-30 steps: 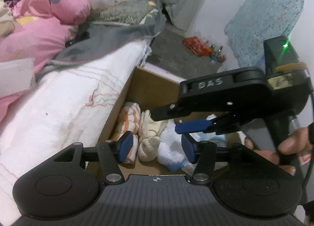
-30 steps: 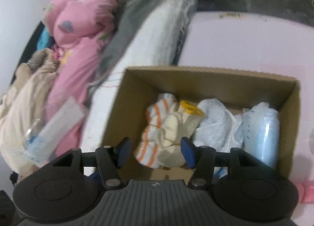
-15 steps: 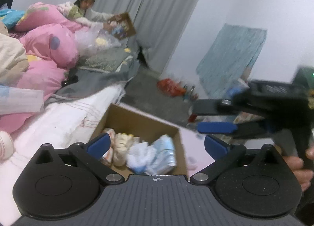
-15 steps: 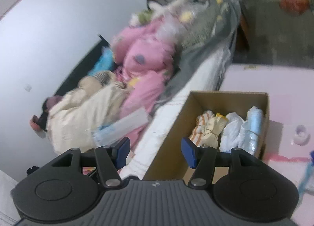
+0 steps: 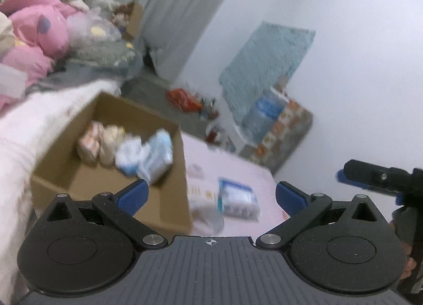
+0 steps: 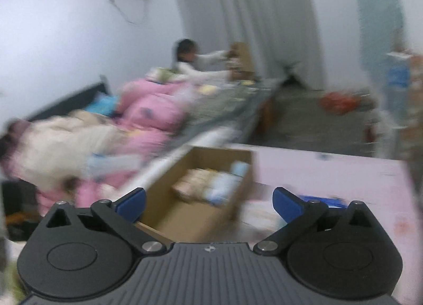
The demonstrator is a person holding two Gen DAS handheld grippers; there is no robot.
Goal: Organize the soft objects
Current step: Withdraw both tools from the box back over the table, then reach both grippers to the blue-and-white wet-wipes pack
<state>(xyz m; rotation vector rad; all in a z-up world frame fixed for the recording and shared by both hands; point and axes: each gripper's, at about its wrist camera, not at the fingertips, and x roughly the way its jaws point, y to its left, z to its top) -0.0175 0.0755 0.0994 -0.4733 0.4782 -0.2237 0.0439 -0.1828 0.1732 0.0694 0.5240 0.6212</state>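
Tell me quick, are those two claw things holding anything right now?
Left gripper: jaws wide open, just opened, nothing between them.
Right gripper: jaws open, empty.

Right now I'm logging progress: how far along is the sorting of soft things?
Done: four soft bundles sit in a row inside the cardboard box. In hand: nothing; the left tool and right tool both stand open and empty, their jaws having just been opening. Left: a packaged bundle lies on the pink table beside the box.

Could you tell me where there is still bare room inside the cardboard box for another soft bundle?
The cardboard box has bare floor in its near half, in front of the rolled bundles. The far wall is crowded with them.
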